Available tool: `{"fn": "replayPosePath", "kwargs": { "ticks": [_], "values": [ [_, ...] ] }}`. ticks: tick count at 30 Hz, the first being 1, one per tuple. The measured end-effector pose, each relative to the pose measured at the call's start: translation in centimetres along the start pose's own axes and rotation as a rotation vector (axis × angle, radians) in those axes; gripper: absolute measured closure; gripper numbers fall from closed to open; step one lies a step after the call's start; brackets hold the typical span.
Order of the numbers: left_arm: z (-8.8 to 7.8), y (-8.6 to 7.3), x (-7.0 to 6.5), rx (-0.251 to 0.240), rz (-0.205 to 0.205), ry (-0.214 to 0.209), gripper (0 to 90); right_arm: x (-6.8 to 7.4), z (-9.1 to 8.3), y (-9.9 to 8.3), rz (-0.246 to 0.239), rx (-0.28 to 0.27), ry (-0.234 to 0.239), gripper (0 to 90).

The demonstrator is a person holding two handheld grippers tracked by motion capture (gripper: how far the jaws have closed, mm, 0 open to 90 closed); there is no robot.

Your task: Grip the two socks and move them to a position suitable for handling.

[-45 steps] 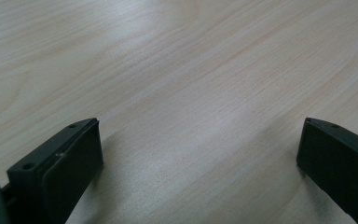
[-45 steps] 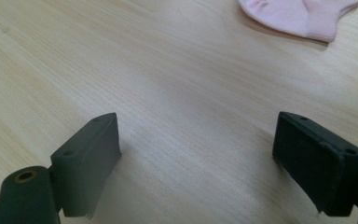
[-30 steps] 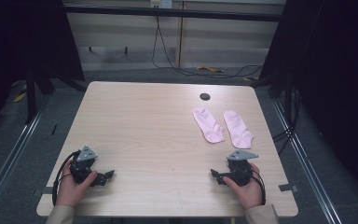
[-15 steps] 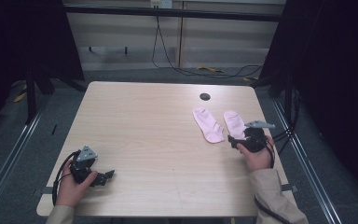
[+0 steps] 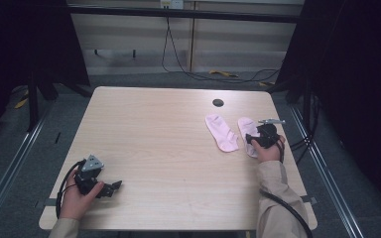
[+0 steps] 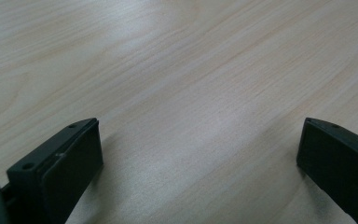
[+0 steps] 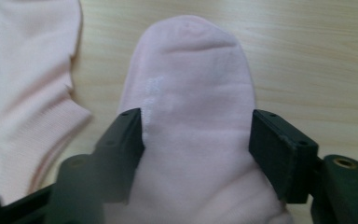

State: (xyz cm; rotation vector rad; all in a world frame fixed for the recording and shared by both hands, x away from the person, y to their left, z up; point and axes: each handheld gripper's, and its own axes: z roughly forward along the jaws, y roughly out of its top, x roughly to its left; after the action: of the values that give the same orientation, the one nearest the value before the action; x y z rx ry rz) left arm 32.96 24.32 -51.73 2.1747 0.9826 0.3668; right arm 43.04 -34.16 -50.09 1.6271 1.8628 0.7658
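The tabletop (image 5: 168, 139) is of pale wood with a fine grain. Near its far edge there is a small dark round hole (image 5: 218, 103). Behind it, on the grey floor (image 5: 129, 79), black cables (image 5: 178, 64) lie in loops beside a yellow thing (image 5: 223, 74). Metal rails (image 5: 10, 168) run along both sides.

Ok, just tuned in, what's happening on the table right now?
The right gripper is over the right-hand pink sock, jaws either side of it and just closing in, pads not clearly pressing yet. The other sock lies flat beside it. The left gripper rests open near the table's front edge.
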Motion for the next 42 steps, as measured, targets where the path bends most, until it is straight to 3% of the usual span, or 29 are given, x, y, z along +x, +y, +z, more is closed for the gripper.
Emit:
{"fn": "replayPosePath", "kwargs": {
  "ticks": [3,6,9,17,18,19,21,26,28,29,30,39,40,41,42],
  "values": [
    [0.0,0.0,0.0,0.0,0.0,0.0,0.0,0.3,-0.3,0.2,-0.011,0.009,0.008,72.5],
    [0.0,0.0,0.0,-0.001,-0.004,-0.001,0.0,0.5,-0.6,0.5,-0.03,0.022,0.011,83.8],
    [0.0,0.0,0.0,0.0,0.0,0.0,0.0,0.5,-1.1,0.4,-0.013,-0.008,0.036,85.5],
    [0.0,0.0,0.0,0.0,0.0,0.0,0.0,0.9,-3.8,1.3,-0.051,-0.089,0.098,85.9],
    [0.0,0.0,0.0,0.0,0.0,0.0,0.0,1.0,-4.9,1.6,-0.061,-0.108,0.132,85.9],
    [0.0,0.0,0.0,0.0,0.0,0.0,0.0,1.0,-4.9,1.6,-0.061,-0.108,0.132,85.9],
    [0.0,0.0,0.0,0.0,0.0,0.0,0.0,1.5,-6.6,2.0,-0.094,-0.133,0.175,85.9],
    [0.0,0.0,0.0,-0.003,-0.004,-0.001,0.0,3.5,-9.8,2.2,-0.161,-0.177,0.294,85.6],
    [0.0,0.0,0.0,-0.002,-0.004,-0.001,0.0,3.9,-10.2,2.2,-0.173,-0.182,0.308,85.6],
    [0.0,0.0,0.0,-0.003,-0.004,-0.001,0.0,5.3,-11.2,1.9,-0.208,-0.193,0.366,85.6],
    [0.0,0.0,0.0,-0.002,-0.004,-0.001,0.0,6.1,-11.5,1.7,-0.222,-0.194,0.393,85.6],
    [0.0,0.0,0.0,-0.003,-0.004,0.0,0.0,14.1,-13.1,-1.0,-0.398,-0.156,0.633,85.3],
    [0.0,0.0,0.0,-0.003,-0.004,0.0,0.0,14.1,-13.1,-1.0,-0.398,-0.156,0.633,85.3],
    [0.0,0.0,0.0,-0.003,-0.004,0.0,0.0,15.8,-13.3,-1.8,-0.42,-0.148,0.696,83.8],
    [0.0,0.0,0.0,-0.003,-0.005,0.0,0.0,16.6,-13.3,-2.3,-0.433,-0.142,0.721,80.7]
  ]
}}
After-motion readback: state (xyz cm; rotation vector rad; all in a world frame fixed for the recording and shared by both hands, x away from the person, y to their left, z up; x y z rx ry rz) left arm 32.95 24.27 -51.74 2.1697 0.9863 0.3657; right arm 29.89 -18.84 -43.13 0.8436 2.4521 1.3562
